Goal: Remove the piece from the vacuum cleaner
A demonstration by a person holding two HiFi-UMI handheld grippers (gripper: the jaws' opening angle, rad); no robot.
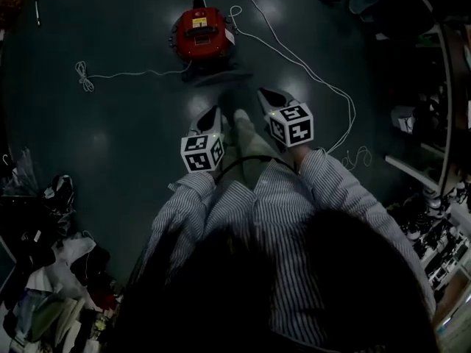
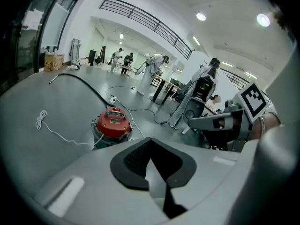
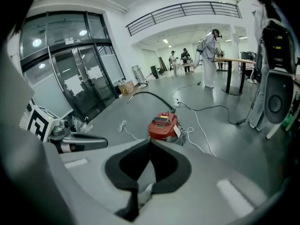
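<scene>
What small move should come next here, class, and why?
Probably step closer and lower both grippers toward the vacuum cleaner. It sits on the floor ahead, apart from both, and the left gripper and right gripper are shut and empty, so neither touches it.

both grippers, left gripper [image 1: 212,118] and right gripper [image 1: 266,98], jaws closed, empty.

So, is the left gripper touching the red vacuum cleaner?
No, the left gripper is apart from the red vacuum cleaner, with floor showing between them.
</scene>
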